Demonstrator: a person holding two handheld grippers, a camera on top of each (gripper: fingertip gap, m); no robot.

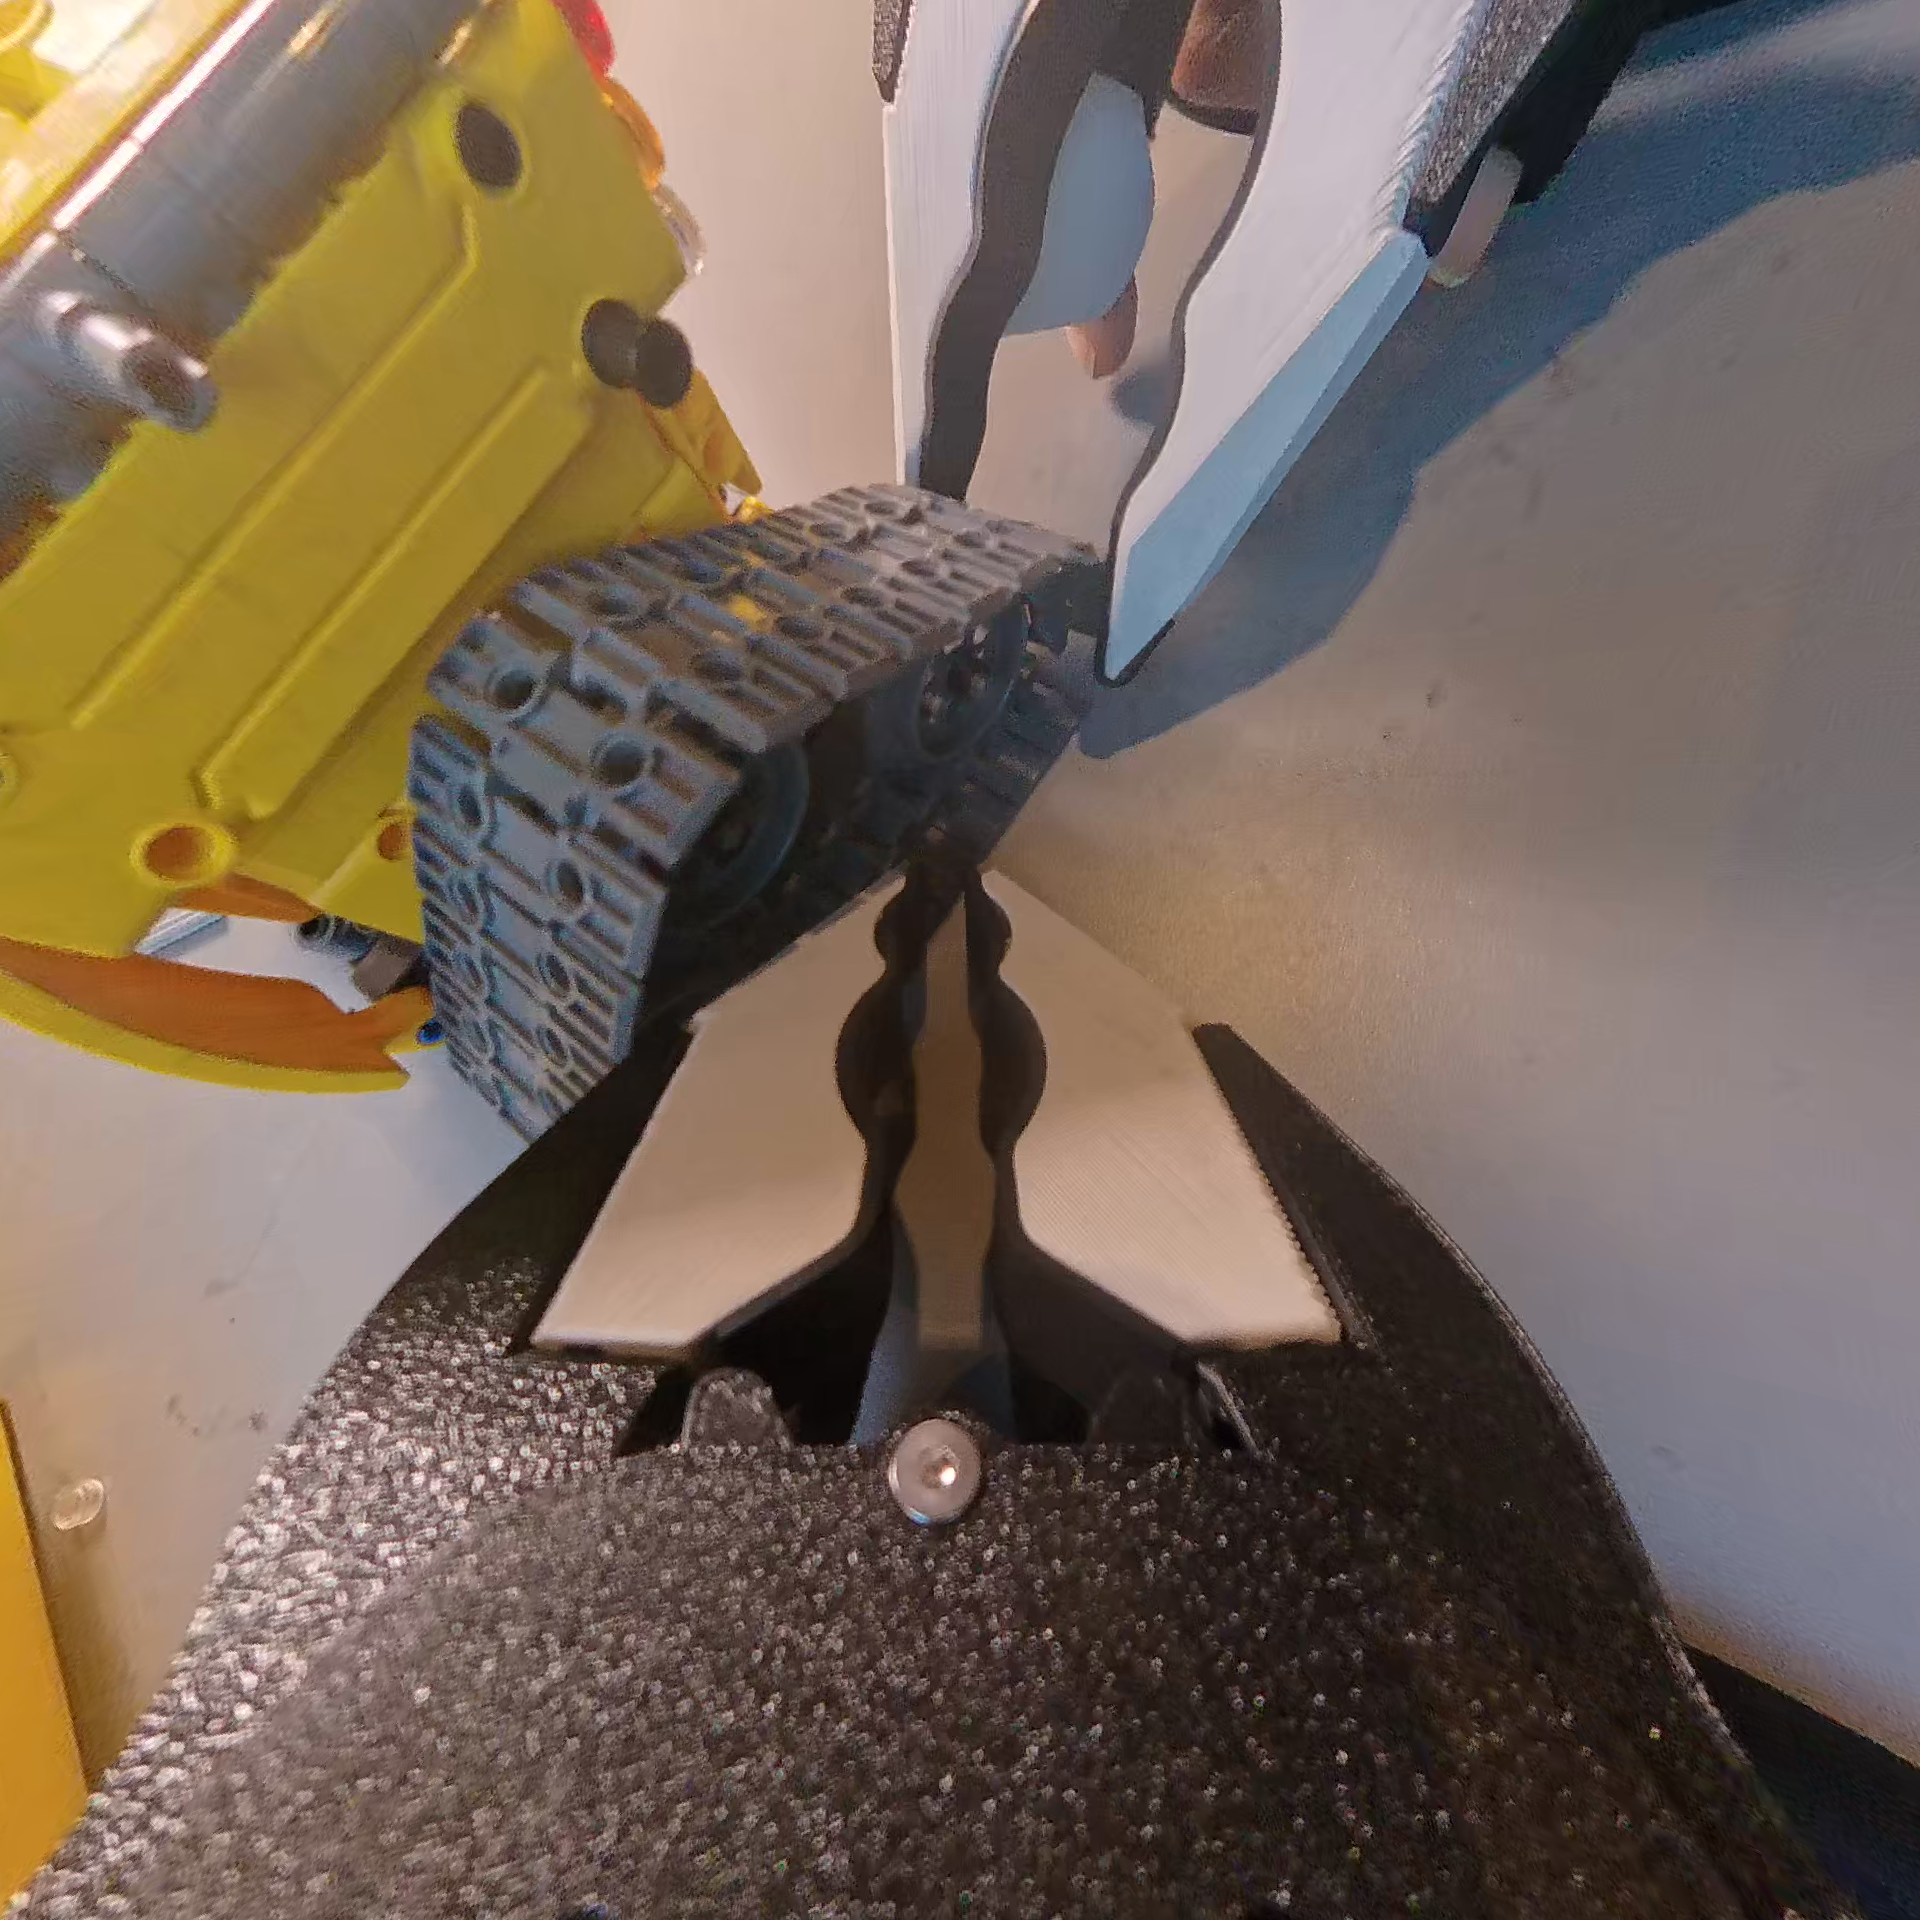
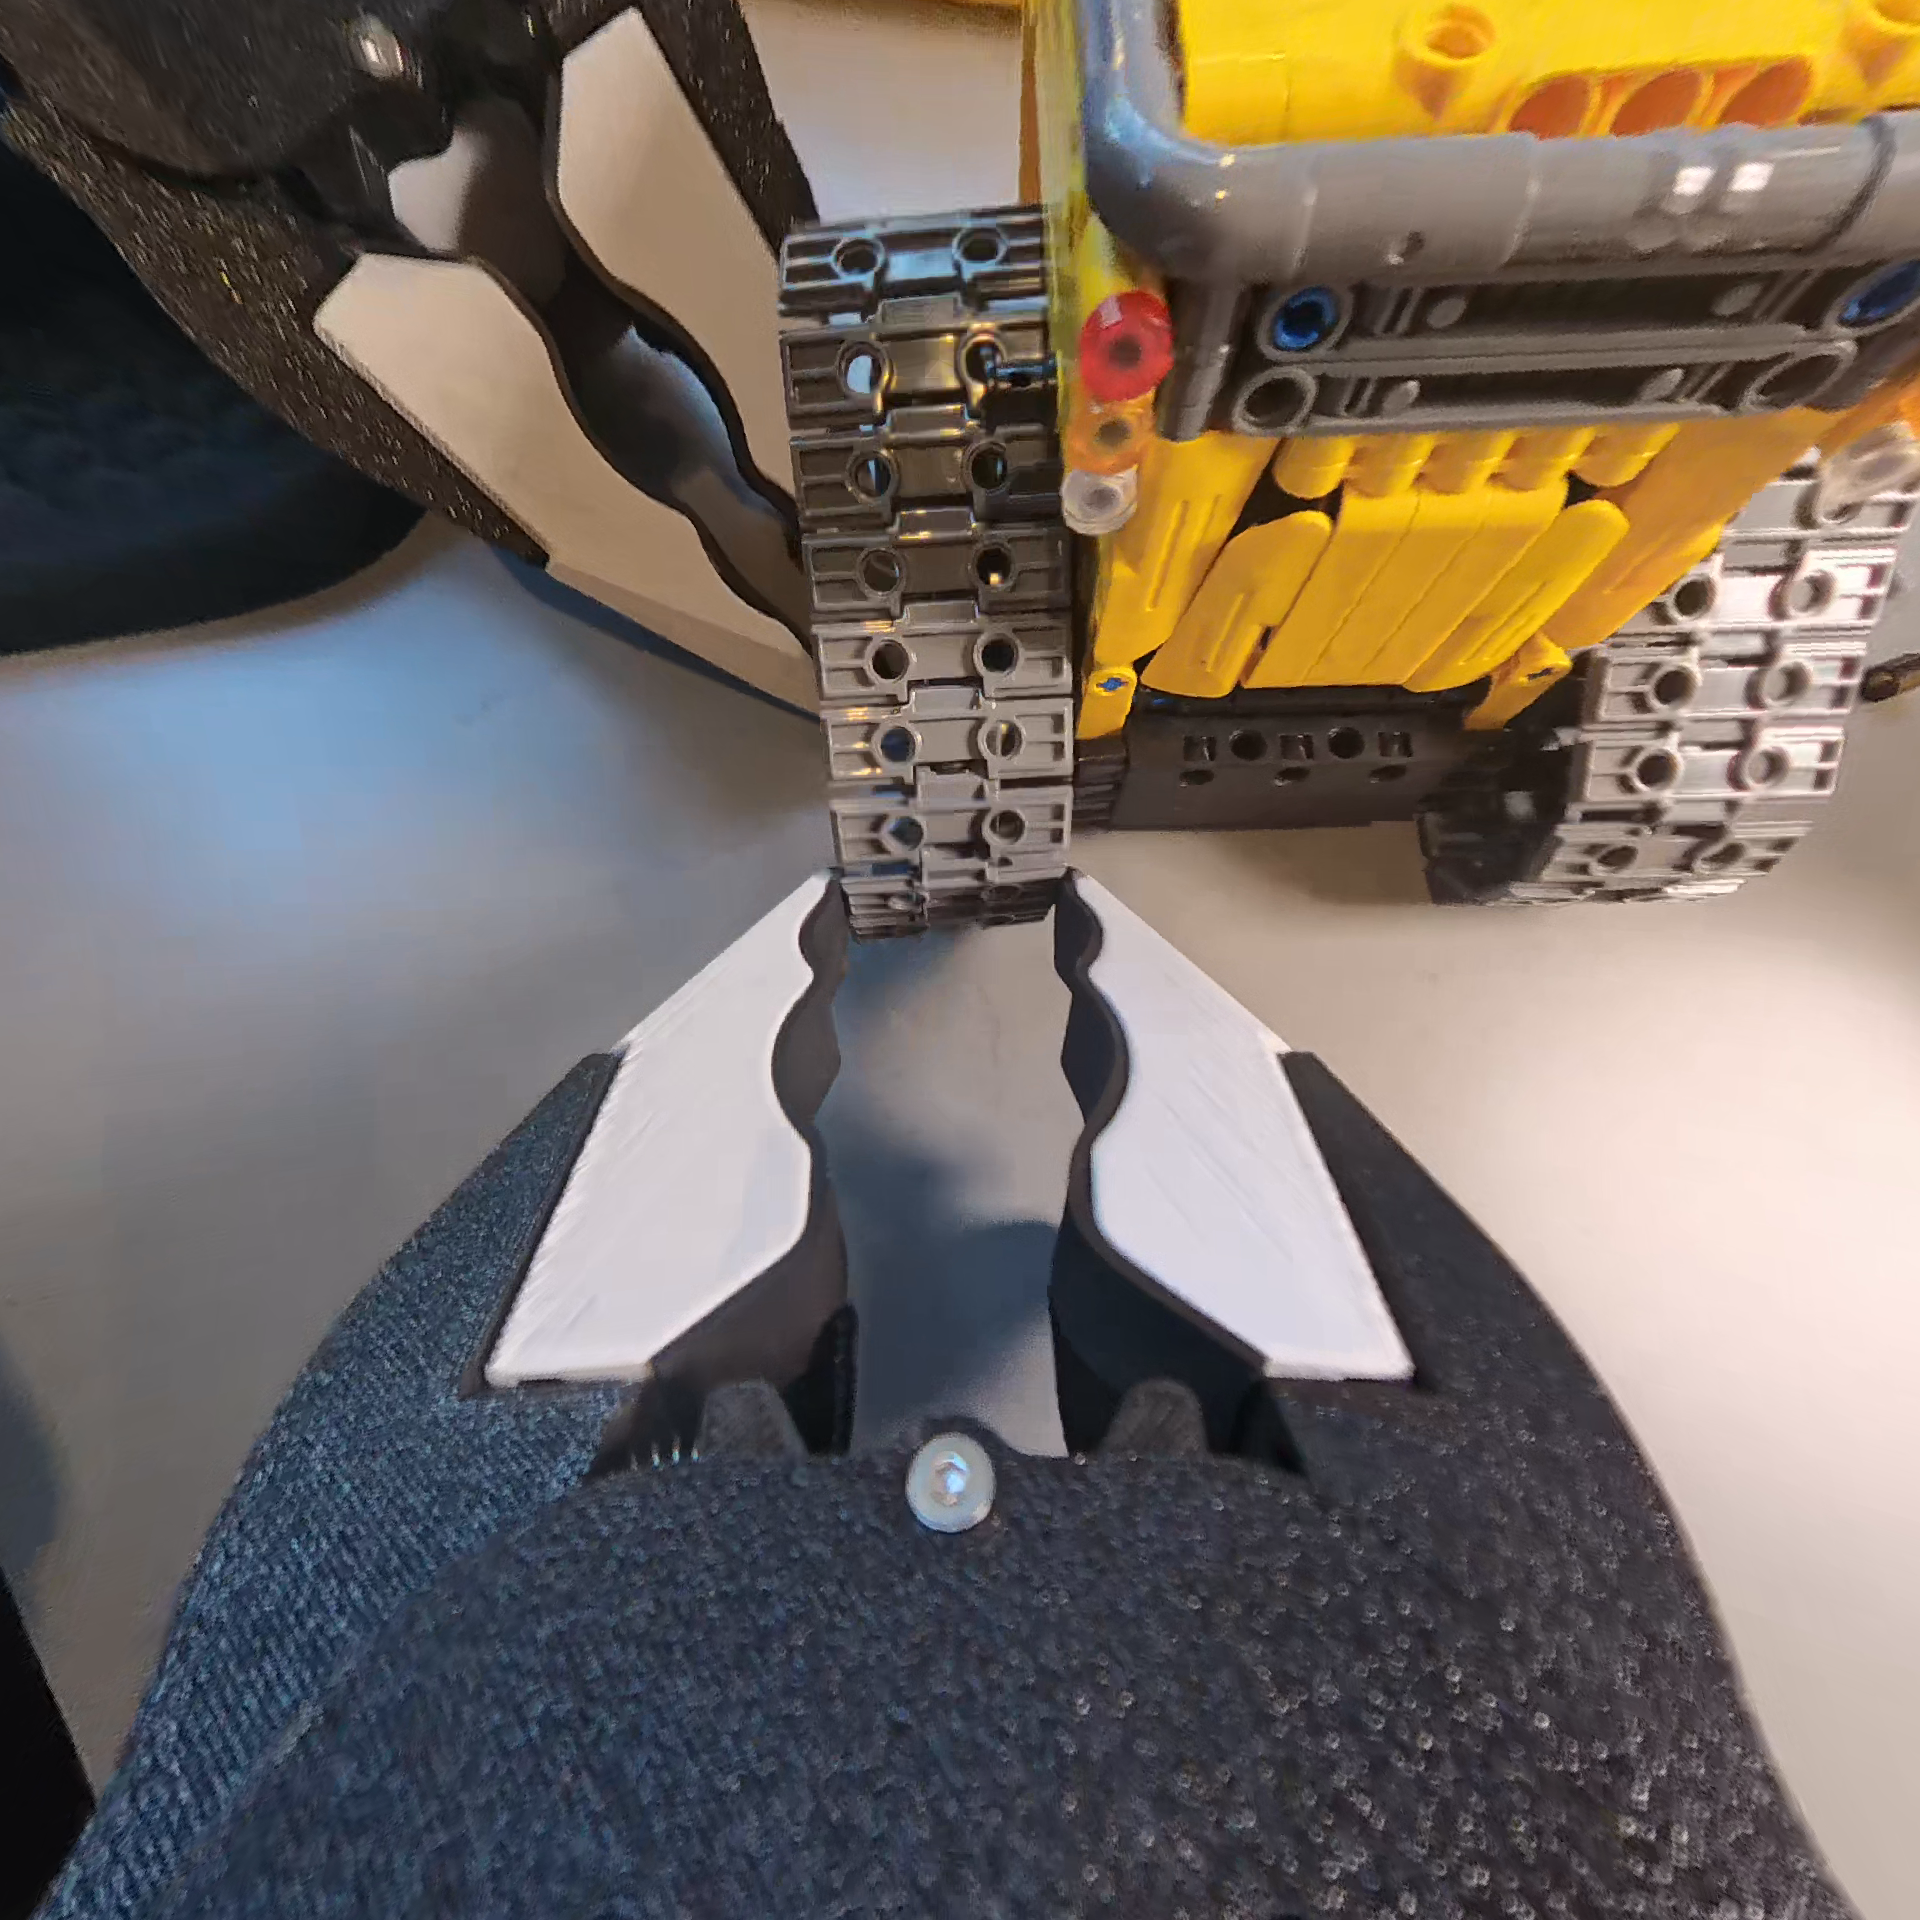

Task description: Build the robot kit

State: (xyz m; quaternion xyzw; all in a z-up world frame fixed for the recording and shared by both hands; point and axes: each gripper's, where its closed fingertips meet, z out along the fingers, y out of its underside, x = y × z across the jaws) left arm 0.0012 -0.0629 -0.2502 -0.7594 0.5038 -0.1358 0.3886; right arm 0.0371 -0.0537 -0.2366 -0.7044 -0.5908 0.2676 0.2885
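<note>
Grippers on both sides of a yellow toy digger [image 2: 1351,561], a brick-built model standing on a pale worktop [image 2: 312,831]. Right gripper [image 2: 951,899] comes in low from the near side, its white fingers [image 2: 707,1143] parted to a medium gap, tips bracketing the near end of the left-hand grey track [image 2: 935,571]; they sit right at the track's edges, though whether the pads actually press on it is hard to tell, and the spacing looks matched to the track's width. Over in the left wrist view, the left gripper [image 1: 940,883] is almost pinched together, only a sliver of gap between its wavy black pads, with the tips right against the underside of that same track [image 1: 727,707] by a black wheel [image 1: 956,696]; whether it has nipped a link I cannot tell. From there the model looks tipped, so the track may be raised off the worktop. Beyond it the right gripper [image 1: 1039,499] reaches in from the far side, one finger [image 1: 1247,416] beside the track's far end. A red stud [image 2: 1124,348] marks the digger's rear corner.
</note>
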